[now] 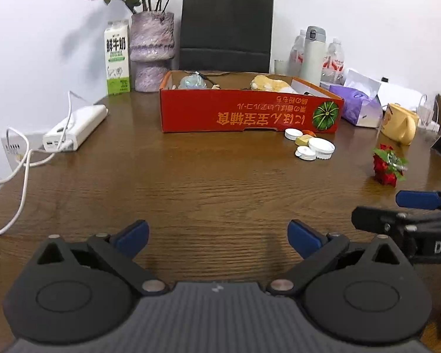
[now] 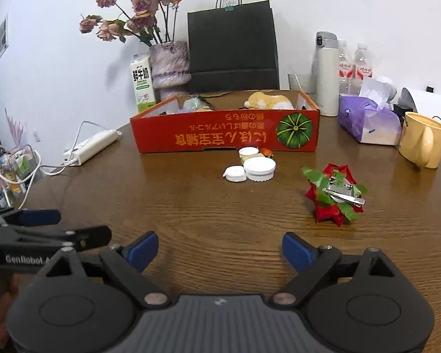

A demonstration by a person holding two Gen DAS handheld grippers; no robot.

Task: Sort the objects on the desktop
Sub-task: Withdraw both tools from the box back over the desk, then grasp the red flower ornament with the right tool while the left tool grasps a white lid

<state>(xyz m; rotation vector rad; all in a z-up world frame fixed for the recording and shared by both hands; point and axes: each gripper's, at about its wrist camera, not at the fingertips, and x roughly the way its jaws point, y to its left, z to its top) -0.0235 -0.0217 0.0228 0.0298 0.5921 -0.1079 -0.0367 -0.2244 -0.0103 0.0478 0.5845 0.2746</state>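
Both grippers hovered low over the brown wood-grain table (image 2: 191, 211), side by side and holding nothing: your right gripper (image 2: 219, 251) had its blue-padded jaws spread wide, and your left gripper (image 1: 217, 239) was spread just as far.

The loose things lay ahead of you. A red-and-green ribbon bow with a metal hair clip (image 2: 335, 195) sat on the bare wood forward and to the right of your right gripper, well apart from everything else. A small cluster of white plastic bottle caps (image 2: 254, 169) lay just in front of the red cardboard box printed with a green pumpkin (image 2: 226, 133), with a small orange item beside them too small to identify. The box already held a pale yellow plush toy (image 2: 267, 100) and a bluish bundle, so it looked like the collecting place.

Judging by reach, the bow was the natural next pick for your right side. You would have done well to come down over its middle, closing across the clip's narrow width, since the ribbon loops would probably crush and slip. The caps were low and flat; they likely needed a near-level approach, one at a time, with the pads straddling the rim. The yellow ceramic mug (image 2: 422, 139) stood to the right, clear of that path.
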